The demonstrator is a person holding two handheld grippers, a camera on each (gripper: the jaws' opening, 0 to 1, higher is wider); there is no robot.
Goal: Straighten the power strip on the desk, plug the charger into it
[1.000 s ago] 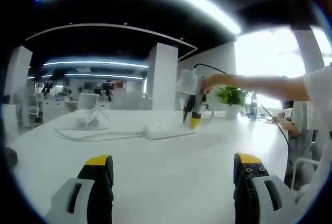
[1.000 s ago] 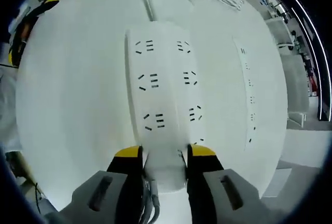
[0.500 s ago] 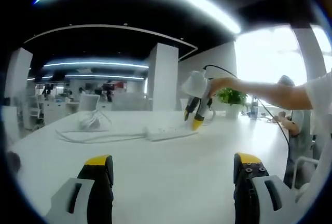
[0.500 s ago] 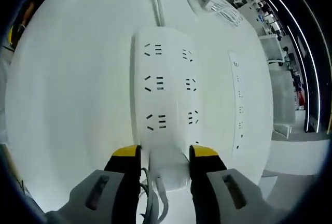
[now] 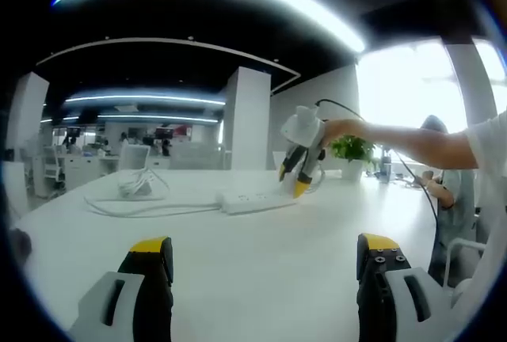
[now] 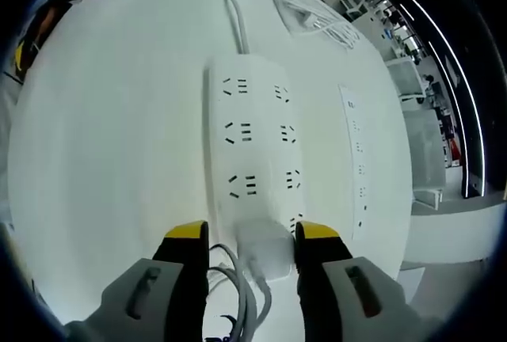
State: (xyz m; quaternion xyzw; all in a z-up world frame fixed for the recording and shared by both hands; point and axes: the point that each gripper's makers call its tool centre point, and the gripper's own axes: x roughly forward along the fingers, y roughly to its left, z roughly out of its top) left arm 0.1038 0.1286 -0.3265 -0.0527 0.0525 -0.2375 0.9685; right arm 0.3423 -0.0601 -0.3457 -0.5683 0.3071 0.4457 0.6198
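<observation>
Right tool (image 6: 249, 239): jaws parted on either side of a white charger (image 6: 261, 251); contact with the charger cannot be confirmed, so clenched or released cannot be told. The charger sits at the near end of the power strip (image 6: 253, 160); its prongs are hidden. White cables (image 6: 238, 290) trail back between the jaws, cut off at the edge.
Power strip: flat on the white worktop (image 6: 111, 160), extending straight ahead of the right tool; its cord (image 6: 235, 17) runs off the far end.
Left tool (image 5: 261, 267): jaws wide apart, released, nothing between them, above the worktop. Far ahead, the right tool is seen small over the strip.
</observation>
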